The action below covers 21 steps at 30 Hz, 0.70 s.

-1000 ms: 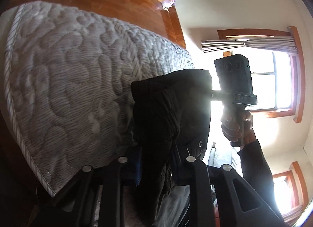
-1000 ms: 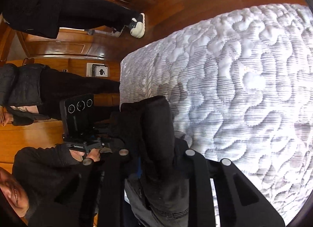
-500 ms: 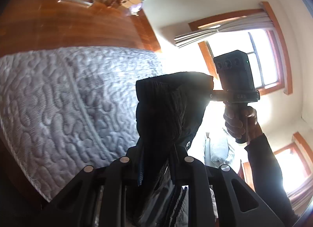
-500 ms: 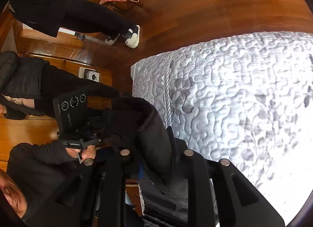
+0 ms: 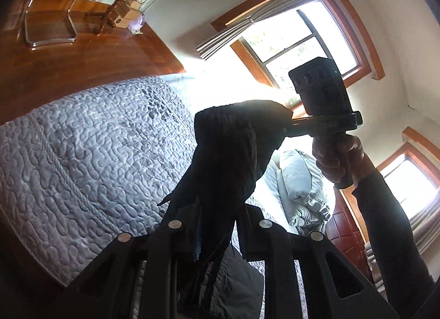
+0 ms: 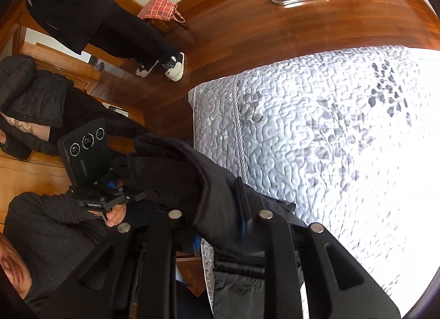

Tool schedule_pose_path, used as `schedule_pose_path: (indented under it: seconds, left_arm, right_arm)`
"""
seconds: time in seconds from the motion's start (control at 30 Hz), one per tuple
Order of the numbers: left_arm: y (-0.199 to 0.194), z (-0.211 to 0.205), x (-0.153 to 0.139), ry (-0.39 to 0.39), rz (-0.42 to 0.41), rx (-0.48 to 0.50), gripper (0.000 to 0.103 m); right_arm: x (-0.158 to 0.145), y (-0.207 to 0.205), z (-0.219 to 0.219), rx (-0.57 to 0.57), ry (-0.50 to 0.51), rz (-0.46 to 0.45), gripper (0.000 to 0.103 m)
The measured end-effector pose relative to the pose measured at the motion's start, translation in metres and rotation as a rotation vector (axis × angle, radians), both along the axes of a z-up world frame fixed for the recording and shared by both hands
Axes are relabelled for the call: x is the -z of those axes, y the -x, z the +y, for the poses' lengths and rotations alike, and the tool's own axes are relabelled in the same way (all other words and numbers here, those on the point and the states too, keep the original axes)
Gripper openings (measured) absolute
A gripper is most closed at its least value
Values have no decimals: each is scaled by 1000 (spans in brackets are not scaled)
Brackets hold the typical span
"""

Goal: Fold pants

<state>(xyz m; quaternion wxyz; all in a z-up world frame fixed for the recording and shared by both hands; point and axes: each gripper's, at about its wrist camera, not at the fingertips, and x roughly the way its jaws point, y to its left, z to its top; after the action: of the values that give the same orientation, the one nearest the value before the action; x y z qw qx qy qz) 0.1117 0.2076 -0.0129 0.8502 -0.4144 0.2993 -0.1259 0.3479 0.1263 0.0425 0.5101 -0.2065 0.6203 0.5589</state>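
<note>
Below both tools, a grey quilted bed (image 5: 82,153) to lay onto. Between them, black fabric pants (image 5: 228,153) hanging clear of the quilt, waistband stretched tool to tool. Left tool (image 5: 217,225) clamped on one waistband corner, right tool (image 6: 217,222) clamped on the other. Best kept level and taut, lowered evenly, legs aligned before any crease.

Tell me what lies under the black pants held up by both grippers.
Under the black pants lies the grey quilted bedspread, with a pale bundle of bedding further back. The hanging fabric covers the strip of bed directly beneath it, so anything there is hidden.
</note>
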Motion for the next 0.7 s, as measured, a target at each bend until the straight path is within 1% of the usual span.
schedule_pose_path:
  seconds: [0.1, 0.17, 0.4, 0.6, 0.7]
  left_arm:
    - [9, -25, -16, -37, -23, 29, 20]
    - [13, -44, -26, -65, -36, 52, 20]
    - [25, -112, -44, -147, -74, 145, 20]
    - [34, -171, -48, -188, -85, 223, 20]
    - [39, -200, -45, -204, -74, 259, 20]
  right_arm:
    - [-16, 8, -31, 18, -14, -22, 19]
    - [-22, 16, -52, 30, -24, -35, 19]
    - [-44, 36, -136, 68, -38, -75, 19]
    - [-43, 56, -205, 117, -32, -89, 19]
    - [-36, 65, -236, 138, -25, -90, 19]
